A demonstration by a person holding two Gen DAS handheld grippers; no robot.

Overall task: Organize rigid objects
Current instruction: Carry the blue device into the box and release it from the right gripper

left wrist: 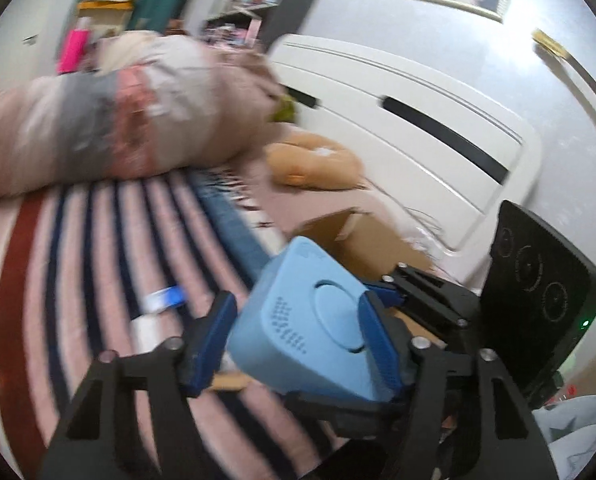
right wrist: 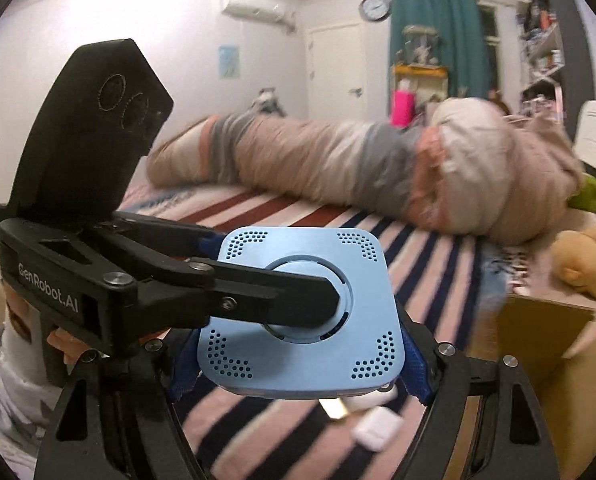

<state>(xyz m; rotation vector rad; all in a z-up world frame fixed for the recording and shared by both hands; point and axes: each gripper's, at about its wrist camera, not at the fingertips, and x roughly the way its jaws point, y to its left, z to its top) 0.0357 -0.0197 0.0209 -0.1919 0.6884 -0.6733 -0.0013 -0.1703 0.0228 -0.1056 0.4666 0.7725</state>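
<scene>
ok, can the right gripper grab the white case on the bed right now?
Probably not. The right gripper is shut on the blue box, which hangs just over the white case. It would need to release first.

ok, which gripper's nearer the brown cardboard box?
Right. The right gripper has the brown cardboard box just to its right; the left gripper comes in from the opposite side of the light blue square device.
</scene>
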